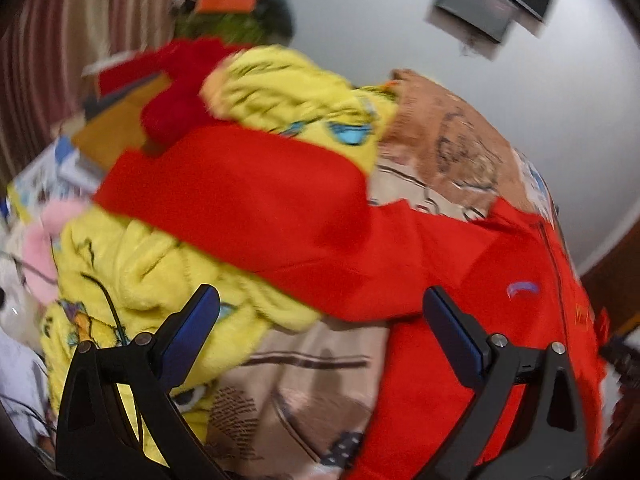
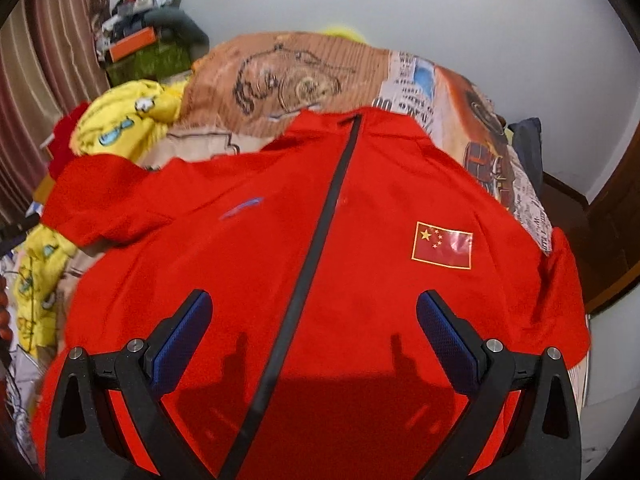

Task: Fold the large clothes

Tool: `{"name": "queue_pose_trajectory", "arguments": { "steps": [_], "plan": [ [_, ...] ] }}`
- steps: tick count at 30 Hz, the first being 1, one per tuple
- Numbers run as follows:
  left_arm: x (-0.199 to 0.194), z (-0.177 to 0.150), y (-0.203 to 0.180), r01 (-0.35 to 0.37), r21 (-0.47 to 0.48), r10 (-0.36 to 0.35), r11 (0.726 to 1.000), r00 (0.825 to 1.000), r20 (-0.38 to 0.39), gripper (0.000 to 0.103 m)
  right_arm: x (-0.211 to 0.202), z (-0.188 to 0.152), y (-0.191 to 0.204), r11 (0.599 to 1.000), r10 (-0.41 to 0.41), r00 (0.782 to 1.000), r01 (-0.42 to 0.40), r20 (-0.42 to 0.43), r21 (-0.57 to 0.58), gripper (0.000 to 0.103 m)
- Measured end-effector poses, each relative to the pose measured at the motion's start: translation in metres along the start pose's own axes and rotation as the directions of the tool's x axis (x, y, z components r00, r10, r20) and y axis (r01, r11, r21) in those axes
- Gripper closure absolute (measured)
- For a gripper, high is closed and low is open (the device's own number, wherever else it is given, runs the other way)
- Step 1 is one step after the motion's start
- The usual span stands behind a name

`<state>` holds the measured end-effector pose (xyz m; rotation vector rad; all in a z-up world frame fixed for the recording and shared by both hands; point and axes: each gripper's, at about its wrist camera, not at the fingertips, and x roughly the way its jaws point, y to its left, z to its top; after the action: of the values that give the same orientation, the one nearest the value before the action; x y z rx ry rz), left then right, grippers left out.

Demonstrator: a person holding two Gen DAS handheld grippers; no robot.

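A large red zip jacket (image 2: 360, 280) lies front-up on the bed, with a black zipper (image 2: 320, 232) down its middle and a flag patch (image 2: 442, 245) on the chest. Its sleeve (image 1: 248, 208) stretches left over yellow fleece. My right gripper (image 2: 314, 312) hovers open over the jacket's lower front, astride the zipper. My left gripper (image 1: 320, 308) is open and empty, above the sleeve's lower edge and the jacket's side (image 1: 460, 340).
A yellow cartoon fleece blanket (image 1: 152, 272) is bunched at the left. A tan printed bedsheet (image 2: 288, 80) covers the bed. Boxes and clutter (image 2: 140, 48) are piled by the curtain. A white wall is behind; a wooden door (image 2: 616, 220) stands at right.
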<state>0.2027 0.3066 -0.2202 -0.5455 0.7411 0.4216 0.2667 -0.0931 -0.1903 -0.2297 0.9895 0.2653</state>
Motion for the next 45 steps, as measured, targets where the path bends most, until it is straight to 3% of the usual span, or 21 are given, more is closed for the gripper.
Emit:
{"name": "queue_pose_trajectory", "arguments": {
  "steps": [9,14,16,20,22,25,29,34,40,45],
  "plan": [
    [0.051,0.029,0.070,0.056,-0.248,-0.077,0.967,0.994,-0.074,0.016,0.032,0.020,-0.015,1.000,-0.004,0.998,0.005,-0.056,0.014,0.002],
    [0.070,0.042,0.082,-0.017,-0.279,-0.009,0.960,0.996,-0.093,0.042,0.035,0.022,-0.015,1.000,-0.009,0.998,0.010,-0.062,0.013,0.002],
    [0.070,0.048,0.082,-0.033,-0.263,0.013,0.964,0.997,-0.079,0.049,0.036,0.021,-0.014,1.000,-0.011,0.998,0.011,-0.064,0.005,0.002],
    [0.067,0.063,0.073,-0.130,-0.191,0.121,0.973,0.991,-0.059,0.080,0.034,0.021,-0.014,1.000,-0.017,0.998,0.016,-0.064,-0.007,0.002],
    [0.059,0.070,0.059,-0.192,-0.126,0.190,0.973,0.981,-0.027,0.091,0.030,0.022,-0.015,1.000,-0.017,0.998,0.016,-0.059,-0.006,0.002],
    [0.041,0.080,0.028,-0.230,-0.011,0.230,0.973,0.972,0.055,0.096,0.022,0.023,-0.019,1.000,-0.016,0.999,0.016,-0.041,0.002,0.002],
    [0.013,0.093,-0.014,-0.142,0.077,0.132,0.987,0.983,0.125,0.099,0.011,0.026,-0.024,1.000,-0.017,1.000,0.017,-0.015,0.012,0.002],
    [-0.021,0.106,-0.087,-0.041,0.211,0.001,0.977,0.982,0.187,0.100,-0.002,0.027,-0.031,0.999,-0.020,1.000,0.020,0.014,0.026,0.002],
    [-0.038,0.096,-0.174,0.089,0.348,-0.151,0.933,0.976,0.157,0.100,-0.017,0.022,-0.042,0.999,-0.035,0.998,0.034,0.042,0.030,0.002],
    [-0.028,0.064,-0.243,0.177,0.448,-0.232,0.876,0.970,0.071,0.100,-0.025,0.016,-0.055,0.999,-0.040,0.998,0.038,0.050,0.034,0.002]
  ]
}}
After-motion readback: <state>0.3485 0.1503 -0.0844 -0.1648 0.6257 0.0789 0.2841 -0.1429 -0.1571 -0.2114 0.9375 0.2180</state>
